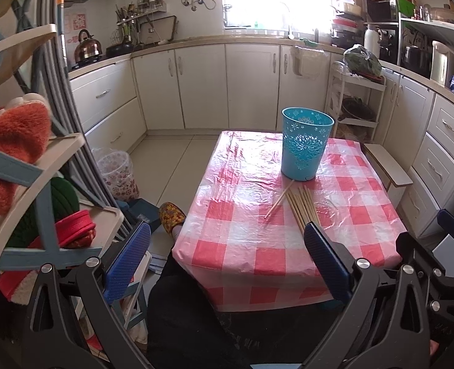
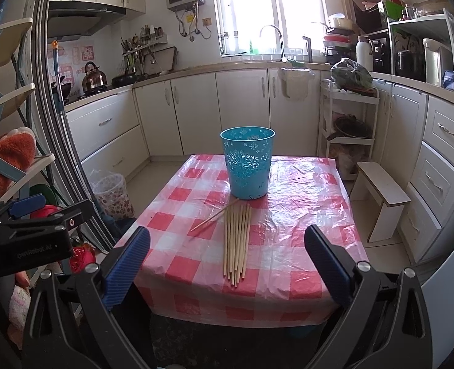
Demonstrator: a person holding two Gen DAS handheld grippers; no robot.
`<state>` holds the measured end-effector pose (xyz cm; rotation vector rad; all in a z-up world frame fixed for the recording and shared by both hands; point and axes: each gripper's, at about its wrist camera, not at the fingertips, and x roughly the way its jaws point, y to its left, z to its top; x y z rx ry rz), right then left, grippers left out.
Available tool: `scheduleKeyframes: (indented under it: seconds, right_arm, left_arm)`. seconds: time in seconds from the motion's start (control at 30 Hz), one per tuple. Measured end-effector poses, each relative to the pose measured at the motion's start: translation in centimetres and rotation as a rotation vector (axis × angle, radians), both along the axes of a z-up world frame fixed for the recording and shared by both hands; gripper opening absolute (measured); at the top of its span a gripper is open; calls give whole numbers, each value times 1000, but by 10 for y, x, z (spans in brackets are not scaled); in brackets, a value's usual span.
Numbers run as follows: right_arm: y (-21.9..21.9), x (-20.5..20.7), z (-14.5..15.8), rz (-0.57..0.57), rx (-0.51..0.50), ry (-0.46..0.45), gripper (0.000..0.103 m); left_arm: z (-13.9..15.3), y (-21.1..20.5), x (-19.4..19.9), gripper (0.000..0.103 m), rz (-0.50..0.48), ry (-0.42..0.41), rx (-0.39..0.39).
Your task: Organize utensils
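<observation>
- We see the chopsticks [image 2: 236, 241] lying flat in a loose bundle on the table [image 2: 303, 246], their far ends just short of the blue cup [image 2: 247, 166]. We judge this layout handy: the cup stands upright at 12 o'clock from the bundle, mouth open, so each stick has only a short way to go.
- One chopstick [image 2: 214, 215] lies apart, slanting toward 10 o'clock from the bundle's far end, its tip nearly at the cup's base. It looks the easiest to take first, since nothing crowds it.
- Our right gripper [image 2: 227, 264] hovers above the near table edge, pointing at 12 o'clock along the bundle. Its jaws stand wide apart and hold nothing, with the near stick ends showing between them.
- Our left gripper [image 1: 227, 258] hangs off the table's near left corner, jaws likewise spread and empty. From there the chopsticks [image 1: 303, 206] sit at about 1 o'clock, the cup [image 1: 307, 143] beyond them.
- Nothing is in the cup that we can see, so we judge the sorting not yet begun.
</observation>
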<state>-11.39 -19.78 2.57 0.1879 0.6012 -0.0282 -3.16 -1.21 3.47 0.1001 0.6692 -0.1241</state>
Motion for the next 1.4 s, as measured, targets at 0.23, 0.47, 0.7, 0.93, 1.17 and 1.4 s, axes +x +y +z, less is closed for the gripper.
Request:
scheduleKeyframes:
  seconds: [0.23, 0.47, 0.7, 0.93, 1.17, 1.4]
  right_arm:
    - [-29, 56, -61, 1, 25, 158, 39]
    - [-35, 137, -132, 55, 89, 328, 18]
    - [-41, 181, -167, 50, 128, 389, 17]
    - [-50, 194, -183, 45, 158, 411, 17]
    - [-56, 193, -181, 48, 175, 402, 15]
    - [-56, 201, -183, 56, 147, 407, 17]
  left_arm:
    - [-53, -25, 72, 97, -102, 121, 0]
    - [-124, -76, 159, 75, -257, 267, -18]
    - [-180, -110, 217, 33, -322, 378, 5]
    - [-196, -132, 233, 4, -380, 433, 11]
    - [-195, -112, 220, 4, -387, 530, -101]
    - [-198, -100, 184, 5, -390, 611, -138]
